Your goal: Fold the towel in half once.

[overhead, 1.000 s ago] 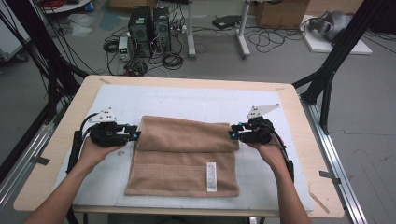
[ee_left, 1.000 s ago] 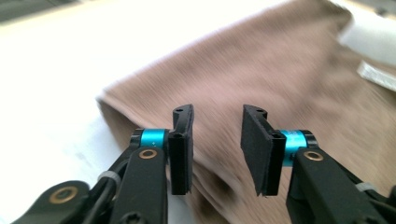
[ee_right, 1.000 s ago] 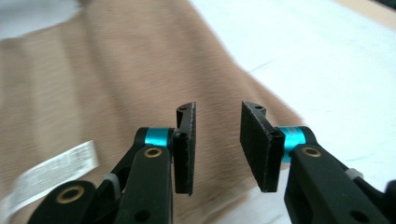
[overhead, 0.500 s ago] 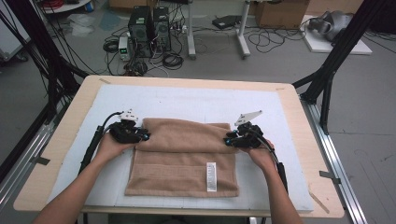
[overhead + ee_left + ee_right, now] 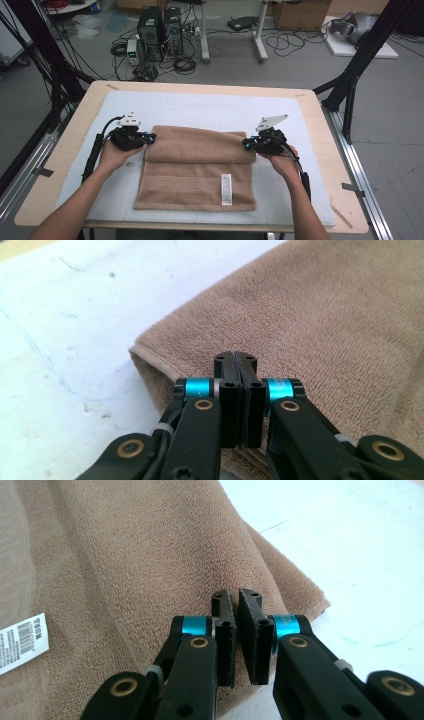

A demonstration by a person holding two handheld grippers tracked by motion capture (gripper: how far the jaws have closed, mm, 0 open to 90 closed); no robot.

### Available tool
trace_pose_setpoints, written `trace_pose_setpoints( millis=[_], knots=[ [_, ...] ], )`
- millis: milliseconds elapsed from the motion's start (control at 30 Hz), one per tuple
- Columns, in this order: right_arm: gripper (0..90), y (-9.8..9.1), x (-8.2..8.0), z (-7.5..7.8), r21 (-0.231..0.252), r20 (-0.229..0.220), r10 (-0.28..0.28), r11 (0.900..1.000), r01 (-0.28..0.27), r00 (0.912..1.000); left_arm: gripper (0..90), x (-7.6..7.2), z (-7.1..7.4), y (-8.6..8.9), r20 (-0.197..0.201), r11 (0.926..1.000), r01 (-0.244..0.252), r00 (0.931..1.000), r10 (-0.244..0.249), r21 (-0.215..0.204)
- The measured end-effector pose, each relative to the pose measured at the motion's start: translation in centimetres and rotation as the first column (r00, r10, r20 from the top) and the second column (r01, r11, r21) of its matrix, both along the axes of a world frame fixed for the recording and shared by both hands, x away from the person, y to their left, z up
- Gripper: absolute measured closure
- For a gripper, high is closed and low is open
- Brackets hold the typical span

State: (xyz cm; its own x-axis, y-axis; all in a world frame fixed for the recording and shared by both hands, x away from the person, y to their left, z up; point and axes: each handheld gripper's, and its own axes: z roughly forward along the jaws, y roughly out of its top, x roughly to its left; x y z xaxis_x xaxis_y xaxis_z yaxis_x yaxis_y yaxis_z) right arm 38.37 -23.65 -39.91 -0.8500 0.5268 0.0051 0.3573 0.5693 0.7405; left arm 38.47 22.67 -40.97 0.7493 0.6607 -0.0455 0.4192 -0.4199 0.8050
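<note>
Towel (image 5: pixel 197 170), tan terry, lies folded on the white mat (image 5: pixel 200 110) of the table (image 5: pixel 320 150), its top part doubled over into a thick band, a white barcode label (image 5: pixel 226 189) on the lower layer. Left claw (image 5: pixel 149 139) sits at the left end of that folded band, right claw (image 5: pixel 246 144) at the right end, each held by a hand (image 5: pixel 112 155) coming from the near edge; the other hand (image 5: pixel 282 162) is behind the right claw. In the left gripper view the left claw (image 5: pixel 241 362) has its jaws pressed flat together, having just been closing, with no cloth visible between the pads; the towel corner (image 5: pixel 150 347) lies just ahead and to the left of the tips, towel surface right under and beyond them. In the right gripper view the right claw (image 5: pixel 235 600) has also just been closing, jaws nearly together with a thin gap at the tips, nothing seen pinched; the towel's folded edge (image 5: pixel 300 587) runs just to the right of the tips, and the label (image 5: pixel 20 640) sits far to their left. Grey three-cornered plate (image 5: pixel 272 121) rides above the right claw.
</note>
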Motion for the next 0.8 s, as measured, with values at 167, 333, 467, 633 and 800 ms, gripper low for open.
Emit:
trace_pose_setpoints(
  millis=[167,333,467,633,800],
  knots=[
    [85.4,0.0,0.2,0.9,0.022,0.022,-0.009,0.9997,0.008,0.9997,88.7,-0.1,0.6,0.2,0.035,0.9996,-0.017,0.9992,0.017,-0.023],
    [85.3,-0.1,0.5,0.6,0.016,-0.011,-0.007,0.9998,0.007,0.9999,88.7,0.0,0.3,0.2,0.019,1.0000,-0.005,0.9998,0.005,-0.008],
    [84.3,0.1,0.7,-0.6,-0.019,-0.052,-0.005,0.9998,0.004,0.9986,88.5,0.1,-0.3,-0.3,0.000,0.9998,0.014,0.9999,-0.014,0.017],
    [62.1,-0.4,0.9,-1.7,-0.015,-0.098,-0.007,0.9999,0.006,0.9951,64.7,0.6,-1.1,-0.4,-0.047,0.9995,-0.006,0.9988,0.008,0.031],
    [61.0,-0.2,0.5,-2.5,-0.057,-0.080,0.006,0.9983,-0.010,0.9968,61.2,0.9,-2.2,-1.1,-0.072,0.9963,0.018,0.9973,-0.012,0.084]
  ],
)
